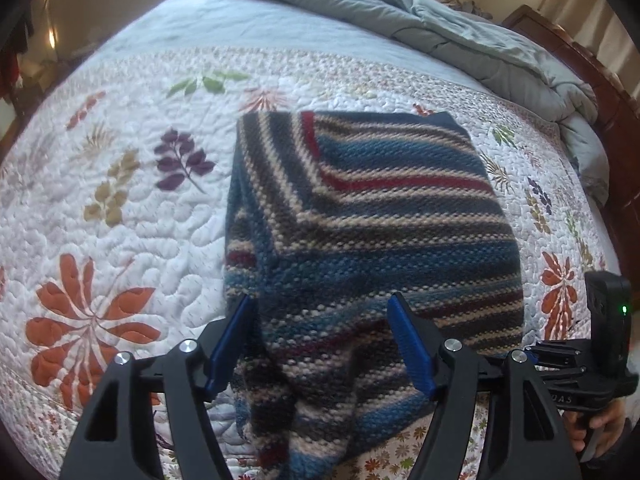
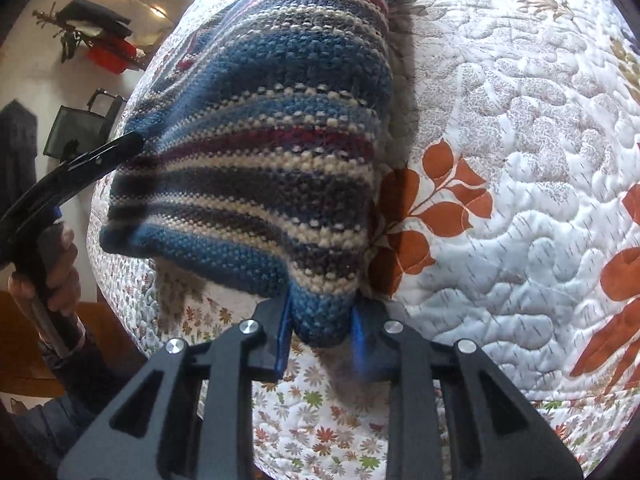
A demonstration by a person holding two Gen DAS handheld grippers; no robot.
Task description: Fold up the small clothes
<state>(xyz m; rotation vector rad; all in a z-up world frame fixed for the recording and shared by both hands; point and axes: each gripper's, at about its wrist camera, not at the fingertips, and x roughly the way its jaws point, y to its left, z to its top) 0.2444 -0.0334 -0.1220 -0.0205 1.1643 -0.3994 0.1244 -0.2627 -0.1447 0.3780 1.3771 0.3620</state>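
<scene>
From the left wrist I see the striped knit garment (image 1: 360,216) lying partly folded on the floral quilt (image 1: 120,208), its far edge square and flat, its near end bunched and lifted between my left gripper (image 1: 322,324) fingers — the jaws stand wide apart, wool between them, not clamped. Bare quilt spreads to the left; far right a grey duvet (image 1: 460,32) is heaped by the wooden bed frame (image 1: 600,80). The other gripper (image 1: 600,360) shows at the right edge. From the right wrist, my right gripper (image 2: 320,320) is pinched tight on a corner of the garment (image 2: 260,140), the cloth draped up off the quilt (image 2: 520,160) — wide bare quilt to the right, the bed's near edge just below.
</scene>
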